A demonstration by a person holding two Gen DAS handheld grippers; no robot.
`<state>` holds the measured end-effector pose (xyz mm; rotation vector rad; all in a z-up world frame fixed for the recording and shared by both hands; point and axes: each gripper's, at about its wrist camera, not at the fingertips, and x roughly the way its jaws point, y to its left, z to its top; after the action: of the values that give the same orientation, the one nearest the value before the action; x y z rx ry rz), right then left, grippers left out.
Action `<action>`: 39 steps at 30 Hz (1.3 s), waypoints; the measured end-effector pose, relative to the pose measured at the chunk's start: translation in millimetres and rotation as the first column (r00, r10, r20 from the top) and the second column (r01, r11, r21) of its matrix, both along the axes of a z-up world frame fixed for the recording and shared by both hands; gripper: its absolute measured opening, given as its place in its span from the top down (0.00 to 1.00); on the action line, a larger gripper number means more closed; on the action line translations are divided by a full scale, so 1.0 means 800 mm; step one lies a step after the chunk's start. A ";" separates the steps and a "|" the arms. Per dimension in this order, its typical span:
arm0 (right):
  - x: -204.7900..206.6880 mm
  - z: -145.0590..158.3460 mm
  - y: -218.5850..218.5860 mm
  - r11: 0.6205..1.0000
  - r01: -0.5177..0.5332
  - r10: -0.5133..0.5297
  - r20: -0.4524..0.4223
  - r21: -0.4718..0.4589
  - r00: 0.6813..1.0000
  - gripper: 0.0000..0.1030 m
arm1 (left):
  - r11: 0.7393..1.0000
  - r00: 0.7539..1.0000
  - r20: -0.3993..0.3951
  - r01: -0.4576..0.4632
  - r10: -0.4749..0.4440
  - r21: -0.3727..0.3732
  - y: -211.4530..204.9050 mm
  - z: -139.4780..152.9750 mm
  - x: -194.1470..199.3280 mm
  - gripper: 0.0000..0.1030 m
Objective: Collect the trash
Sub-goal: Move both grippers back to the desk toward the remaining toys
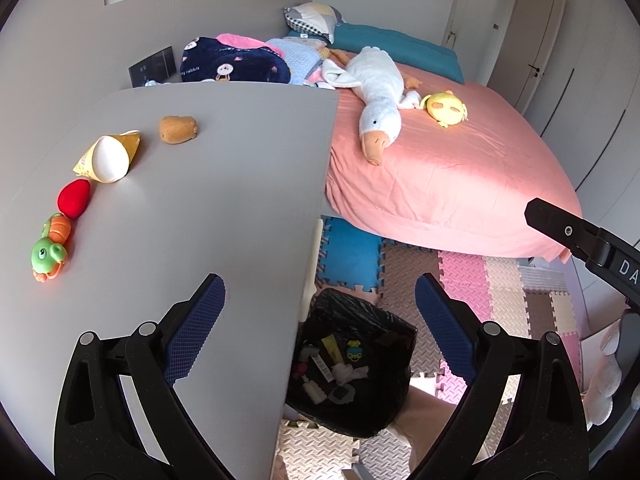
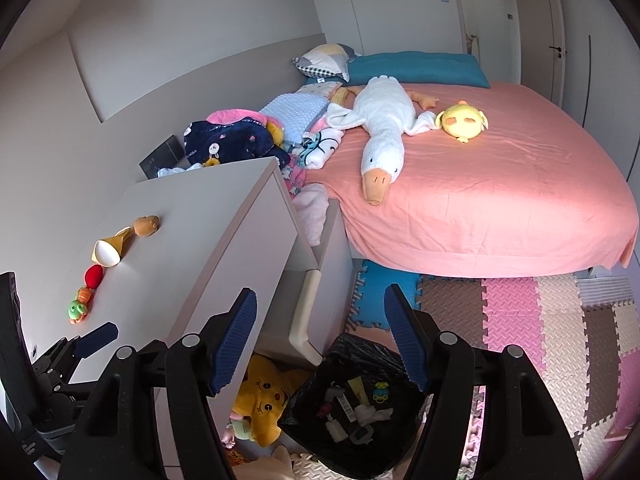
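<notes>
**Empty grippers over the bin, cone wrapper left on the table**

Nearest, the left gripper [image 1: 320,312] and right gripper [image 2: 320,332] both stand wide, holding nothing, above the black-lined trash bin [image 2: 352,400], placed beside the table [image 1: 240,184] for easy drops. Farther along, a yellow paper cone [image 1: 108,156] lies among toys: likely the remaining trash.

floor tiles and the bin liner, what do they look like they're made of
Floor tiles: likely soft foam, matte; jigsaw-toothed edges interlock and the surface carries a pressed tread pattern, in pink, cream, brown and blue.
Bin liner: thin black plastic film, glossy; it crinkles and catches highlights along the folds at the rim.
</notes>
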<state>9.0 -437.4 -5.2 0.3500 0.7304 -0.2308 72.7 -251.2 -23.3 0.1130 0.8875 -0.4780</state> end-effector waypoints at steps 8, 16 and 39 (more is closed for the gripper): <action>0.029 -0.005 0.041 0.998 -0.064 0.064 -0.010 -0.007 0.998 0.28 | 0.997 0.997 0.010 -0.077 0.077 0.006 0.049 -0.002 0.020 0.10; 0.063 -0.012 0.085 0.992 -0.128 0.127 -0.027 -0.012 0.992 0.28 | 0.988 0.988 0.023 -0.152 0.152 0.015 0.100 -0.003 0.038 0.10; 0.183 -0.022 0.168 0.965 -0.261 0.258 -0.063 -0.038 0.964 0.28 | 0.937 0.938 0.056 -0.345 0.343 0.049 0.220 -0.011 0.100 0.10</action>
<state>155.6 -302.9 -22.6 0.2015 0.8182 -0.0091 152.6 -75.0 -32.2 0.0202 0.8536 -0.1213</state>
